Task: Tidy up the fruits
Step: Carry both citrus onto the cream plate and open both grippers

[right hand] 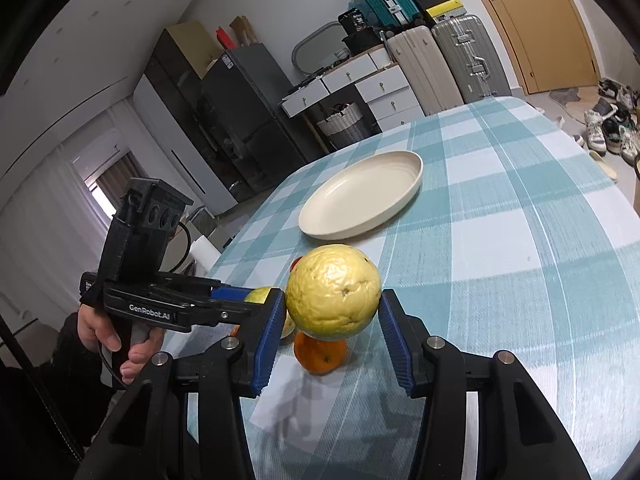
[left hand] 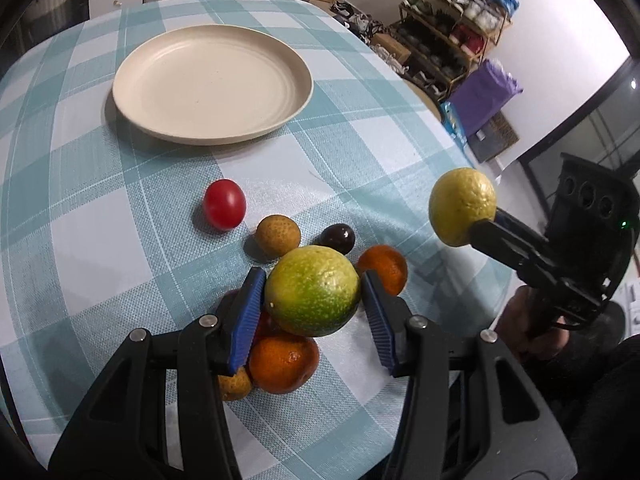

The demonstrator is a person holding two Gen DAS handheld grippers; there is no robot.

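A table under a blue-and-white checked cloth (left hand: 360, 168) carried everything in view. A cream plate (left hand: 212, 84) lay empty toward the far edge of the table, well apart from the fruit. The left gripper (left hand: 313, 300), seen from its own camera, had its blue pads (left hand: 248, 312) pressed on either side of a green-yellow citrus (left hand: 312, 292), its jaws partly parted to the fruit's width; the fruit was raised above the pile near the table's near edge. The right gripper (right hand: 334, 336) likewise clamped a yellow citrus (right hand: 333, 292) between its pads (right hand: 270, 332), jaws partly parted, the fruit clear of the cloth; in the left view the same fruit (left hand: 462, 206) hung beyond the table's right edge. A hand (right hand: 116, 340) gripped the handle of the left gripper.

Below the left gripper lay an orange (left hand: 282, 366), partly covered by the held fruit. A second orange (left hand: 384, 266) lay just beside the right pad. A red tomato (left hand: 224, 204) stood apart from the pile, toward the plate. A small tan fruit (left hand: 278, 236) lay between the tomato and a dark grape (left hand: 339, 237), the smallest item. Another tan fruit (left hand: 236, 386) showed partly under the left finger, touching the first orange.
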